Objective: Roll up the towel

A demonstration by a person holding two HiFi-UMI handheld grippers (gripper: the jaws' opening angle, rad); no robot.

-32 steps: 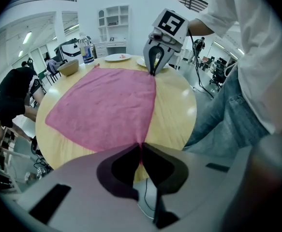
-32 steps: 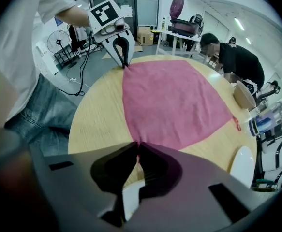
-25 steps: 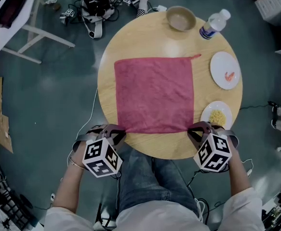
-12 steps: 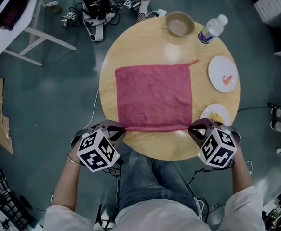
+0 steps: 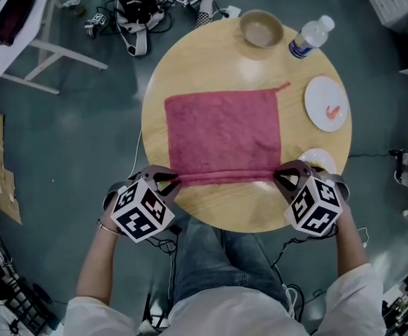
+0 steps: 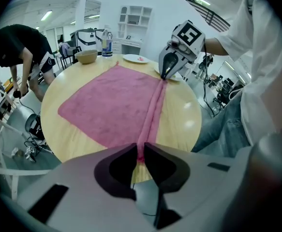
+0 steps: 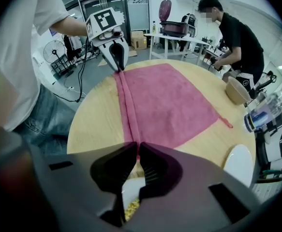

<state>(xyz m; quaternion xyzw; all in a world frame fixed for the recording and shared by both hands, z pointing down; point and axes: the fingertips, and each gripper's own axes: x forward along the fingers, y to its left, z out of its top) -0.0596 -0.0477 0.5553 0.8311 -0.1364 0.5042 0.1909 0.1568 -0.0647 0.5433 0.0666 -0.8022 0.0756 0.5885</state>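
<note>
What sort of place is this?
Probably a robotics lab or workshop: black cabled equipment strewn on the grey floor, a white work table, and open white shelving.

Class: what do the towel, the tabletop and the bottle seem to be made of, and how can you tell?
The towel: likely terry cloth, matte pink, fuzzy nap. The tabletop: wood or veneer, pale grain, slight sheen. The bottle: probably clear plastic, see-through.
</note>
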